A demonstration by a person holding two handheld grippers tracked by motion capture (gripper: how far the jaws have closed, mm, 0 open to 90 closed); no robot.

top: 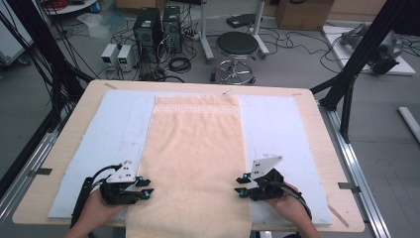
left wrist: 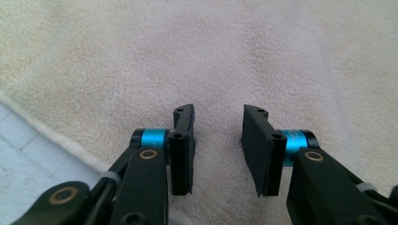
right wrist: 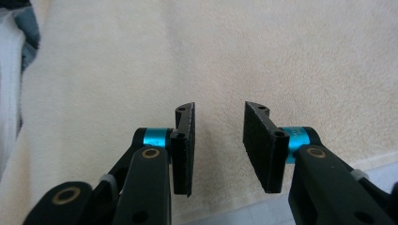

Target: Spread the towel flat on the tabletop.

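Wooden table (top: 317,134) under a pale blue mat (top: 277,129), with a cream towel (top: 195,148) spread lengthwise down its middle.

Both grippers sit at the towel's near end, the left gripper (top: 143,188) on its left edge and the right gripper (top: 240,186) on its right edge; each has its jaws apart over the pile, nothing clamped. Beyond the table stand a black stool (top: 236,47), computer towers (top: 158,27) and loose cables (top: 178,63); black frame struts (top: 364,47) flank the sides.

Grey floor behind the wooden table (top: 317,129) — a black stool (top: 236,45), computer towers (top: 157,27), tangled cables (top: 179,63).
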